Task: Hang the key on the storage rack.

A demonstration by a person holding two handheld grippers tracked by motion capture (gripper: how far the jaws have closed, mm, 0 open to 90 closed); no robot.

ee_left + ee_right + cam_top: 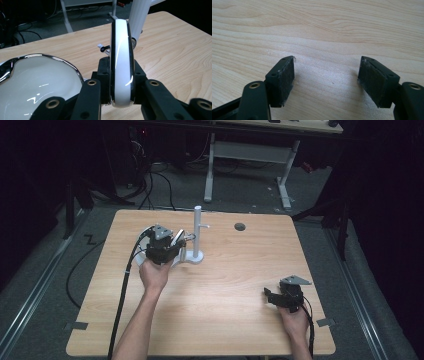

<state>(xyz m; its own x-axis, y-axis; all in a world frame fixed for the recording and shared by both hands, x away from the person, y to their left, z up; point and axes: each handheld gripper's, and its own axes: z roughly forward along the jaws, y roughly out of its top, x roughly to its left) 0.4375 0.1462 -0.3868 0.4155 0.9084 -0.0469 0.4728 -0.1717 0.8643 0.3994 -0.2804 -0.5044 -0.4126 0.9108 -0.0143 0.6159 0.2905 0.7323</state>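
Gripping a glossy white band [121, 62] edge-on in the left gripper [121, 75], with the jaws pressed tight on its two flat faces (dark shiny lines down both its edges). Shows up close, in the left gripper view, as an upright strip rising between the pads, with a small peg with a black tip [104, 48] just behind it and the thick white post of a stand [140, 17] farther back. Takes in, low at the left of that same view, a white dish with a silvery rim [37, 80]; cannot tell whether band and dish are one piece.

Places all this, from the high view, over the far left part of the table [225, 285], just beside the stand's round foot, with the left hand [154, 274] beneath the gripper and its cable trailing back toward the near edge. Reduces the held thing there to a small bright glint at the jaws.

Sets the right gripper [270, 296] well apart, near the table's near right corner, in the right hand [295, 322]. Reveals, in the right gripper view, jaws spread wide with bare wood grain between the two worn pads.
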